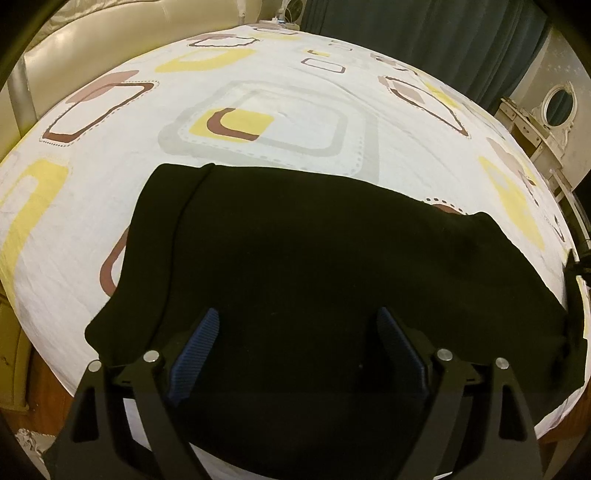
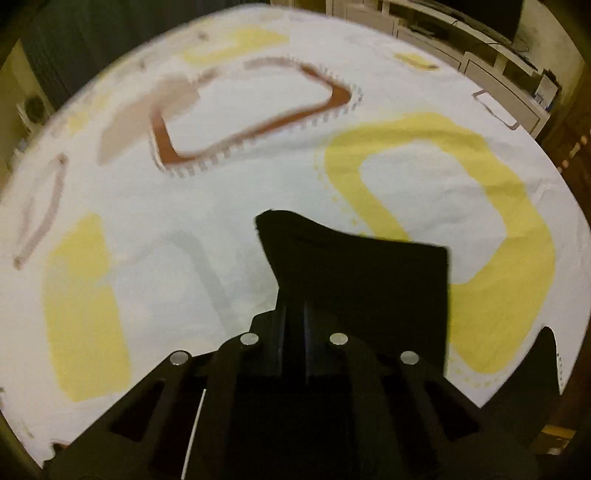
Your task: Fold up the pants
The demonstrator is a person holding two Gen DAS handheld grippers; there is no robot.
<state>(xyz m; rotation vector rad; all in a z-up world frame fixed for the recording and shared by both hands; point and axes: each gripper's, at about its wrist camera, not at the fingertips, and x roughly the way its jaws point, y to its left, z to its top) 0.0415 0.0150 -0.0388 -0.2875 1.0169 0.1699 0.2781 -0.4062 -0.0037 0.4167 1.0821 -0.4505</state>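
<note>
Black pants (image 1: 295, 258) lie spread across the near part of a bed with a white patterned sheet (image 1: 258, 110). My left gripper (image 1: 297, 332) hovers over the pants' near middle, open, its blue-padded fingers (image 1: 195, 347) wide apart with nothing between them. In the right wrist view my right gripper (image 2: 294, 314) is shut on an end of the black pants (image 2: 362, 273), which stands up from the fingers above the sheet (image 2: 221, 206). The view is blurred by motion.
A cream padded headboard (image 1: 92, 29) and dark curtains (image 1: 424, 37) stand beyond the bed. A white dresser with an oval mirror (image 1: 557, 107) is at the right. White shelving (image 2: 461, 48) lies past the bed's far edge in the right wrist view.
</note>
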